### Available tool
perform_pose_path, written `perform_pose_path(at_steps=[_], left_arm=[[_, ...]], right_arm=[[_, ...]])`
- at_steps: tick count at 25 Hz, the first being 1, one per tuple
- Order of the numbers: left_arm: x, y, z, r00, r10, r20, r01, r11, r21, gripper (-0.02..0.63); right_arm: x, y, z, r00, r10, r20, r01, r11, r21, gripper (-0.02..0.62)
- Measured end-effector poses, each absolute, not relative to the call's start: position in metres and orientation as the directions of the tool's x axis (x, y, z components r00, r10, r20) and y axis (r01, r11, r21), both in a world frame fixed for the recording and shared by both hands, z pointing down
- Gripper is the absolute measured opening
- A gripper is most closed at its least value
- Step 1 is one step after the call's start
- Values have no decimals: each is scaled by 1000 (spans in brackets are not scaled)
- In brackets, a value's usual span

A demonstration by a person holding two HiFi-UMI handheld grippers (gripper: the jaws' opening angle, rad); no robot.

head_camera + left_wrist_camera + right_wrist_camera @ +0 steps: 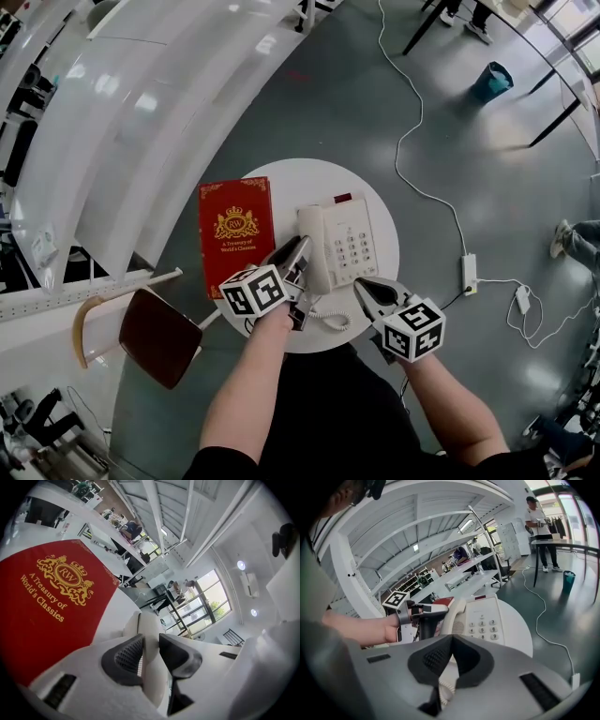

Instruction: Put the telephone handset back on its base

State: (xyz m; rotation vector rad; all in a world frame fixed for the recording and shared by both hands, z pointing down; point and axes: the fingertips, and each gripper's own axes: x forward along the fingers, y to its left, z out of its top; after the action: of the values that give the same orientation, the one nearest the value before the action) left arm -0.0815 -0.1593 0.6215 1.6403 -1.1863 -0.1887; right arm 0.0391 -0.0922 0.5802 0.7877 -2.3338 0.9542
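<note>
- Left gripper (151, 641): pads (127, 659) about half closed on the handset (146, 623), 1 on each side of its white body, and both seem to press. The grip looks firm.
- Right gripper (452, 640): jaws together with nothing between them. It hangs over the near side of the table, just beside the coiled cord (334, 321).
- The handset runs along the left side of the base (361, 217). Cannot tell whether it sits fully down or rides slightly tilted above it.
- Progress, as I read it: the handset is at the base and lined up lengthwise. Left to do: settle it flat, let go, draw the left gripper clear.
- Edges: the book (234, 230) lies just left of the base, near the left gripper's outer jaw, so there is little room on that side. The base sits well inside the round table (291, 183), and the near rim is right under both grippers.
- Open room: backing out toward the person looks free. The cord loops between the 2 grippers and could snag as the gripper backs out.
- Off the table: a chair (155, 337) low on the left and a power strip (468, 272) on the floor to the right, both well apart.
</note>
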Motion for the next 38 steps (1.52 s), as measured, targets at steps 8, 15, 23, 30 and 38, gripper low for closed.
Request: perform_pose_path(at_steps=[8, 15, 23, 30, 38], left_arm=[[-84, -157, 618, 420, -761, 494, -731, 39, 682, 107], [-79, -159, 614, 429, -730, 532, -794, -24, 607, 146], [-78, -163, 617, 447, -707, 548, -778, -5, 629, 149], [-78, -164, 617, 493, -657, 570, -786, -56, 616, 150], [-76, -164, 618, 532, -606, 591, -779, -77, 622, 149]], right_arm=[[30, -91, 580, -722, -307, 621, -652, 601, -462, 14], [38, -92, 580, -712, -321, 624, -667, 587, -459, 14], [1, -72, 614, -713, -241, 658, -625, 643, -442, 139], [-29, -68, 632, -639, -288, 713, -656, 687, -311, 252], [-45, -68, 649, -503, -398, 767, -675, 735, -61, 330]])
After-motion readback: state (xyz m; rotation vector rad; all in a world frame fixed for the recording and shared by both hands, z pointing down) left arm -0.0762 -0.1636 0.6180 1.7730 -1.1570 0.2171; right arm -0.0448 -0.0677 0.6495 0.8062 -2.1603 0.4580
